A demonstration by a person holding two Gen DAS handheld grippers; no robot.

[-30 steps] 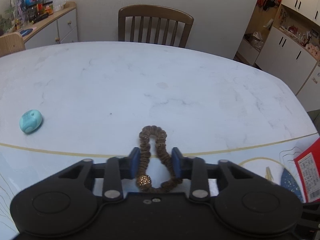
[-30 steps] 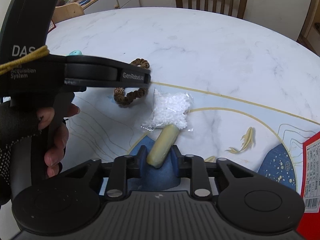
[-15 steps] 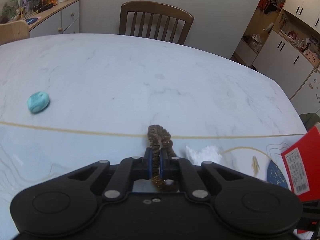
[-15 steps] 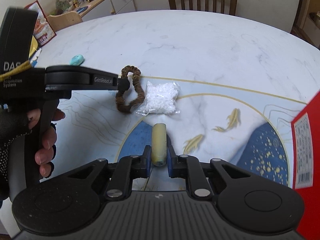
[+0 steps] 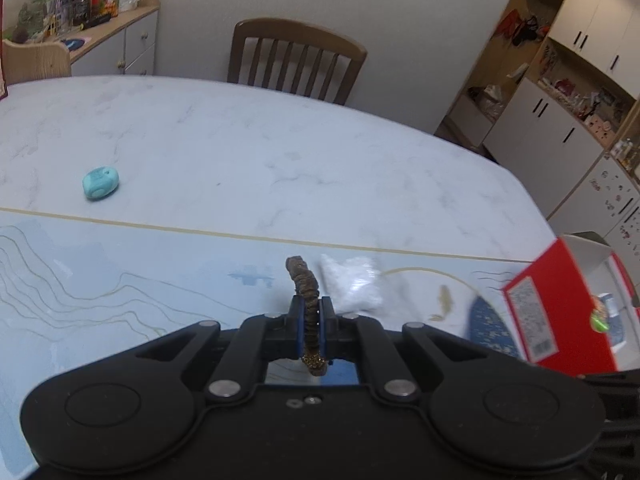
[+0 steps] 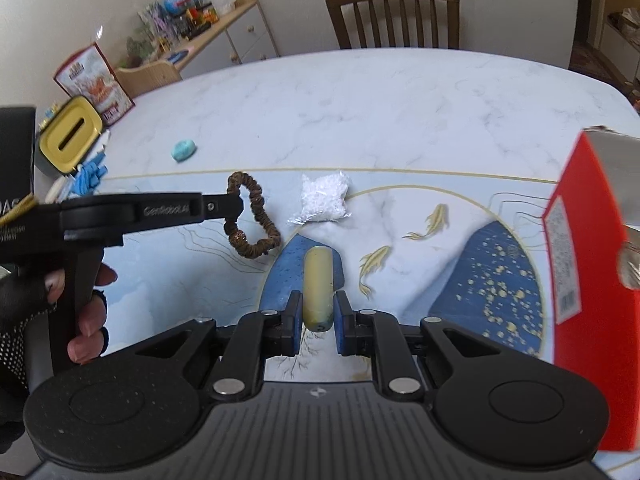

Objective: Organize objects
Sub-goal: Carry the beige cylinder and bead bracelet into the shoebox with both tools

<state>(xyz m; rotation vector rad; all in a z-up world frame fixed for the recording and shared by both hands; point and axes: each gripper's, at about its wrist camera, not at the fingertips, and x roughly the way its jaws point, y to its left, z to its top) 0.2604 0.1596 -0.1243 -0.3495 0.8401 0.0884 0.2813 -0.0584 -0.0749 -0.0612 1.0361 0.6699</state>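
My left gripper (image 5: 311, 320) is shut on a brown hair scrunchie (image 5: 305, 286), which stands edge-on between the blue pads. In the right wrist view the same left gripper (image 6: 235, 205) comes in from the left, held by a gloved hand, and the scrunchie (image 6: 256, 222) dangles from its tip above the mat. A pale yellow cylinder (image 6: 317, 284) points forward from my right gripper (image 6: 317, 320), which is shut on it over the blue patch of the mat.
A clear bag of white pellets (image 6: 323, 200) lies on the mat near the gold line. A teal lump (image 6: 184, 150) sits on the marble table (image 6: 400, 112). A red box (image 6: 580, 260) stands close at right. A yellow-lidded tin (image 6: 70, 140) and blue bits crowd the left edge.
The left gripper closed on the scrunchie and lifted it off the table. The right gripper closed on the yellow cylinder and rose with it; the red box now looms nearer on the right.
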